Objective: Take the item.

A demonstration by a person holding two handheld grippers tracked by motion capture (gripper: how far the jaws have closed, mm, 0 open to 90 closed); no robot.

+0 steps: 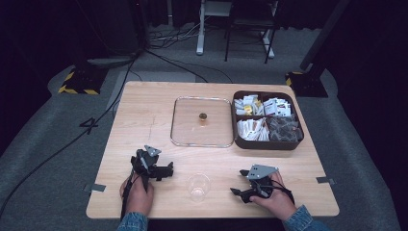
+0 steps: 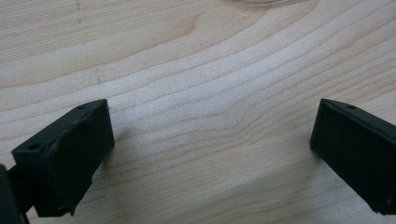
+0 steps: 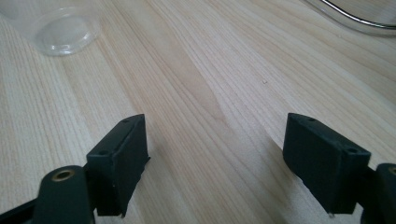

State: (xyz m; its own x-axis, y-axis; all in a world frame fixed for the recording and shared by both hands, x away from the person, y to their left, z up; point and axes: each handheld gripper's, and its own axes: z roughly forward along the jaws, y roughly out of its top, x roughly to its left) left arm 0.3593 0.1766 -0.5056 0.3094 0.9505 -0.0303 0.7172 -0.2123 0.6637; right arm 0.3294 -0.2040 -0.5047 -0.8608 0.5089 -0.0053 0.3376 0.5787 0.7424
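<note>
A pale wooden table (image 1: 144, 110) with fine, wavy grain is seen from above, standing on grey carpet. A person's two hands reach in from the near edge, each holding a black two-jaw gripper laid low on the wood.

The left gripper (image 1: 166, 169) sits at the near left, its jaws pointing toward the middle of the table. In the left gripper view its two blocky, matte black jaws are spread wide apart, with bare wood grain between them and nothing held. The left hand (image 1: 138, 191) wraps the handle, a denim cuff behind it.

The right gripper (image 1: 235, 191) sits at the near right, topped by a grey three-cornered plate, held by the right hand (image 1: 274, 195). Its jaws are also spread wide and hold nothing; the right gripper view shows plain wood between them.

Between the two grippers, near the table's front edge, stands a small clear plastic cup (image 1: 198, 186), round and thin-walled, apart from both.

Beyond the grippers, mid-table, lies a square clear glass lid (image 1: 180, 120) with rounded corners and a small brass-coloured knob (image 1: 203, 116) at its centre. Touching or just beside its right side is a dark brown rounded rectangular box (image 1: 264, 144) divided into four compartments, holding what look like small paper sachets, white, tan and dark.
</note>
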